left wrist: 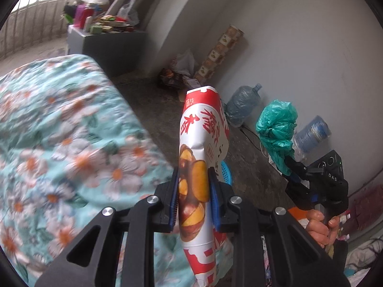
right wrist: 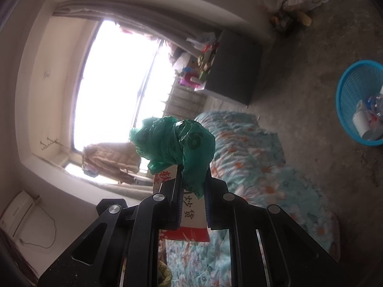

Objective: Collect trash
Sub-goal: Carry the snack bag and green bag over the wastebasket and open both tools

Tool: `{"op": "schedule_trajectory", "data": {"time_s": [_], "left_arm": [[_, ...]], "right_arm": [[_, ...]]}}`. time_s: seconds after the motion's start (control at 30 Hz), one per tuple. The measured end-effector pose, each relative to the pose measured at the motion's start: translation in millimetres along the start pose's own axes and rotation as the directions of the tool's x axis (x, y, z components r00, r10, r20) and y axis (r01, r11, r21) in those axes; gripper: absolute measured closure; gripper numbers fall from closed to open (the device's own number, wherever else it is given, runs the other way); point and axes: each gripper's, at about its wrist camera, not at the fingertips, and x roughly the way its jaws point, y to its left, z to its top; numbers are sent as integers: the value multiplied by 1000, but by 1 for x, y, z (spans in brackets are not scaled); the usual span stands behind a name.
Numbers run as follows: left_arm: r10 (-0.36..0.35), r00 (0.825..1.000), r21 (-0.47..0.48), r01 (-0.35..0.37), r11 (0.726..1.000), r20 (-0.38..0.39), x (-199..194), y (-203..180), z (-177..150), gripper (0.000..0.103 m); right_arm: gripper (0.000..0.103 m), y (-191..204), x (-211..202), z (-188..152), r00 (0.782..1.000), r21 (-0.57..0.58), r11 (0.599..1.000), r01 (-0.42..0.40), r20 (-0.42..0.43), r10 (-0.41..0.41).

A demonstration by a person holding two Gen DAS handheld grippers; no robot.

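My left gripper (left wrist: 193, 192) is shut on a red and white chestnut snack bag (left wrist: 203, 129), held upright in the air above the floor beside the bed. My right gripper (right wrist: 194, 191) is shut on a crumpled green plastic bag (right wrist: 177, 141); it also shows in the left wrist view (left wrist: 277, 129) at the right, held by a hand. The snack bag shows behind the right gripper's fingers (right wrist: 189, 215). A blue mesh trash basket (right wrist: 347, 81) with some trash inside stands on the concrete floor; a bit of it peeks out behind the snack bag (left wrist: 226, 173).
A bed with a floral teal quilt (left wrist: 59, 131) fills the left. A dark cabinet (left wrist: 100, 45) piled with clutter stands by the window. Water jugs (left wrist: 244, 102), a roll and bags lie along the wall. Concrete floor (left wrist: 153, 110) lies between.
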Motion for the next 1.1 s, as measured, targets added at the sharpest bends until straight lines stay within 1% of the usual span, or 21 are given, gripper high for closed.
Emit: {"op": "schedule_trajectory", "data": {"time_s": [0.03,0.13,0.23,0.27,0.33,0.4,0.43,0.5,0.57,0.67,0.73,0.77,0.8,0.87,0.97,1.0,1.03,1.1], "left_arm": [[-7,1000,10,7,1000,-10,8,-6,3,81],[-55,998,37,57,998,-42,37,-27,13,81],[-80,993,52,84,995,-82,70,-47,19,81],[-86,992,57,92,994,-96,81,-53,20,81],[-85,987,71,96,993,-136,106,-67,24,81],[-62,983,112,82,990,-171,131,-84,26,81],[-51,981,124,75,989,-185,141,-90,27,81],[-19,974,153,55,987,-225,168,-105,28,81],[17,967,189,33,981,-254,193,-119,26,81],[66,956,229,1,974,-286,230,-134,20,81],[100,944,251,-19,968,-313,258,-141,17,81],[117,939,256,-32,966,-324,271,-144,16,81],[132,934,269,-41,962,-333,283,-145,14,80],[177,923,305,-69,950,-342,301,-148,13,80],[251,902,345,-125,930,-350,341,-150,16,79],[266,899,351,-138,926,-347,353,-150,18,78],[273,901,355,-146,923,-339,360,-150,20,76],[285,903,349,-168,922,-320,377,-146,23,63]], "right_arm": [[90,-3,-5,2,1000,5,1000,8,13,-8],[90,-16,-23,8,998,22,999,34,58,-35],[90,-30,-46,14,990,43,995,88,110,-92],[90,-36,-55,17,984,52,992,118,132,-124],[90,-46,-73,22,960,63,976,209,179,-217],[90,-59,-95,26,920,89,949,301,234,-314],[90,-66,-102,26,907,105,940,324,248,-341],[90,-83,-120,26,864,144,909,392,281,-417],[90,-103,-128,24,835,191,880,434,281,-473],[90,-128,-128,24,819,253,857,449,268,-508],[90,-141,-127,24,808,284,839,464,254,-532],[90,-148,-125,26,807,306,832,463,243,-538],[90,-154,-123,28,811,318,831,456,237,-535],[90,-162,-119,33,810,341,822,456,224,-542],[89,-172,-110,50,812,359,816,453,211,-544],[89,-176,-104,58,814,357,816,455,205,-544],[88,-177,-100,64,813,352,815,460,201,-546],[84,-186,-84,81,800,349,800,489,188,-570]]}}
